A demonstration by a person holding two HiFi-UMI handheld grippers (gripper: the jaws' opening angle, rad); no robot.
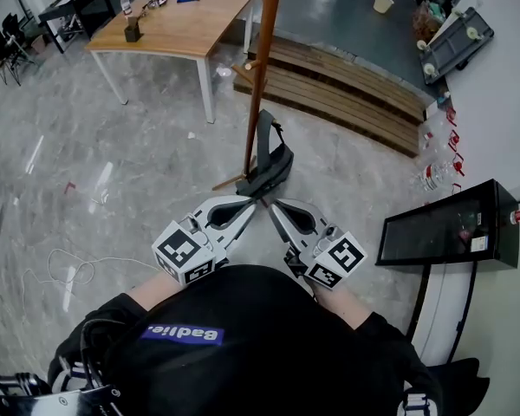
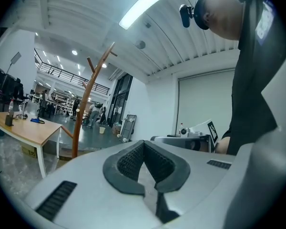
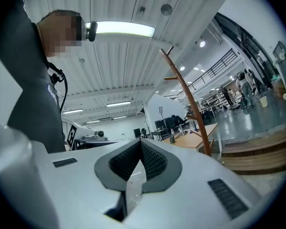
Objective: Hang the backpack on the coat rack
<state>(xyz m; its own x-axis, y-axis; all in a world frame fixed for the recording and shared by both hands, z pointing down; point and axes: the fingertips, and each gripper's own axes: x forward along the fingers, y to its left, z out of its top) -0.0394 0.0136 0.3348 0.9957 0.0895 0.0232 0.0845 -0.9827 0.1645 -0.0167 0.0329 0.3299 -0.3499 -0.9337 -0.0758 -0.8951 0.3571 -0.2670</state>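
Black top (image 1: 243,336) crowds the lower head view, covering the rear of both tools. Left gripper (image 1: 254,203) and right gripper (image 1: 274,204) point level, tips converging, jaws pressed together on nothing. Backpack (image 1: 269,158) sits on the floor (image 1: 139,172) at the foot of the rack (image 1: 262,68), just past the tips; contact is unclear, and the rack's top is cut off.

The left tool (image 1: 254,204) and the right tool (image 1: 271,204) are held level in front of the chest, angled inward so that their tips nearly meet in a V. Both have their jaws pressed fully together, with nothing between the pads. The left forearm (image 1: 147,291) and right forearm (image 1: 353,307) run back, bare, into black sleeves.
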